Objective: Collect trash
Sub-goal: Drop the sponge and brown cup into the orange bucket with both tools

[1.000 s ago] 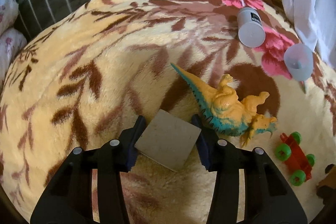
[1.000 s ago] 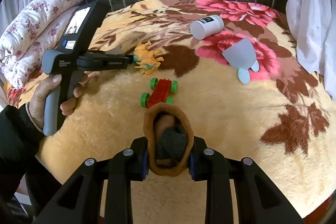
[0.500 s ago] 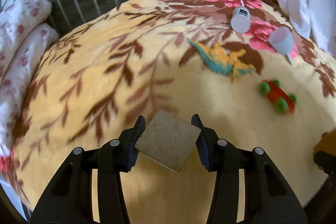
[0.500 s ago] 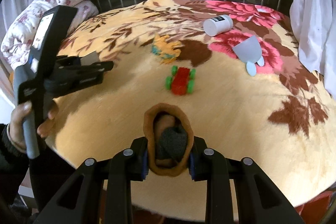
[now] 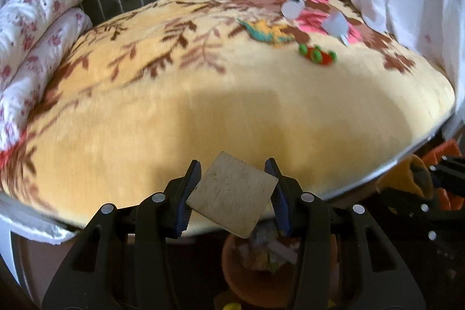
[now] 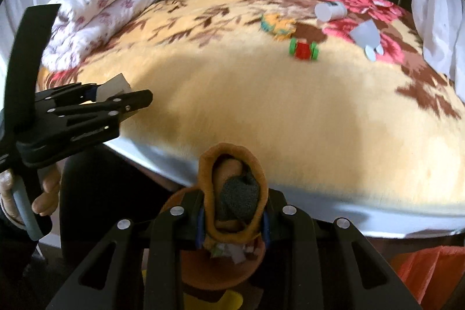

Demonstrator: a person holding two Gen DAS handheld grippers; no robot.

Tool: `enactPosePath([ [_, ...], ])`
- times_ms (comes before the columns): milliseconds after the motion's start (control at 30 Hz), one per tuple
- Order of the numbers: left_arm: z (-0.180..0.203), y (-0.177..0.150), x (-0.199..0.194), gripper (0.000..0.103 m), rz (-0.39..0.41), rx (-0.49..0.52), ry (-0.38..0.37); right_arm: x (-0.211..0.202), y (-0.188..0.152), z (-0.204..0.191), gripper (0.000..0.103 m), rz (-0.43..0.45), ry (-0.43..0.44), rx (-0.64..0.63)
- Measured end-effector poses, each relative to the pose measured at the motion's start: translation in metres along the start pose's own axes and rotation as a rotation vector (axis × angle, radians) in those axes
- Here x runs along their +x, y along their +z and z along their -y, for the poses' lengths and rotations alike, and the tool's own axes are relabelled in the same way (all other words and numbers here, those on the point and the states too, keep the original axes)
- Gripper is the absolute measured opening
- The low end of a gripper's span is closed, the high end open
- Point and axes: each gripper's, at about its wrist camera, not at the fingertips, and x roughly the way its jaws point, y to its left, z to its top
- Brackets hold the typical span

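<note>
We find both loads in transit to disposal. The left gripper [image 5: 232, 195] is clenched on a square cardboard piece [image 5: 232, 198]; the right gripper [image 6: 232, 218] is clenched on a brown sock [image 6: 232, 193]. Both hang past the bed edge [image 6: 319, 208], above an orange bin [image 5: 232, 269] holding scraps. We judge the next move calls for centring over the bin, then releasing.

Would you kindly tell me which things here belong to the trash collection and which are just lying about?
Part of the job:
- left tool, shut on the flat square piece
- right tool, shut on the orange sock
- orange bin holding scraps, below both

Lying about on the blanket:
- toy dinosaur
- red toy car
- white bottle
- pale cup
- folded quilt
</note>
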Motion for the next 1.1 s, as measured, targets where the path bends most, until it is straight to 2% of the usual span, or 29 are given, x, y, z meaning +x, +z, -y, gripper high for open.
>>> enactPosePath([
  [233, 0.017, -0.052, 0.008, 0.045, -0.091, 0.028, -0.019, 0.02, -0.043, -0.007, 0.028, -0.098, 0.024, 0.021],
  [400, 0.028, -0.088, 0.039, 0.045, -0.193, 0.053, -0.035, 0.041, -0.067, -0.01, 0.028, -0.165, 0.032, 0.032],
  [500, 0.031, -0.109, 0.065, 0.045, -0.284, 0.047, -0.051, 0.056, -0.078, -0.008, 0.028, -0.21, 0.031, 0.041],
  [633, 0.034, -0.121, 0.086, 0.045, -0.355, 0.051, -0.071, 0.077, -0.085, -0.004, 0.028, -0.268, 0.032, 0.056],
  [933, 0.031, -0.128, 0.11, 0.045, -0.435, 0.043, -0.077, 0.116, -0.083, -0.009, 0.03, -0.351, 0.032, 0.034],
  [1000, 0.029, -0.131, 0.116, 0.049, -0.46, 0.033, -0.075, 0.122, -0.082, -0.01, 0.041, -0.361, 0.035, 0.026],
  [1033, 0.028, -0.133, 0.121, 0.056, -0.484, 0.025, -0.075, 0.125, -0.085, -0.011, 0.048, -0.366, 0.035, 0.021],
  [1067, 0.025, -0.135, 0.123, 0.07, -0.496, 0.016, -0.073, 0.129, -0.085, -0.011, 0.06, -0.368, 0.027, 0.019],
  [1100, 0.022, -0.136, 0.125, 0.073, -0.502, 0.008, -0.073, 0.129, -0.086, -0.011, 0.061, -0.365, 0.022, 0.02],
])
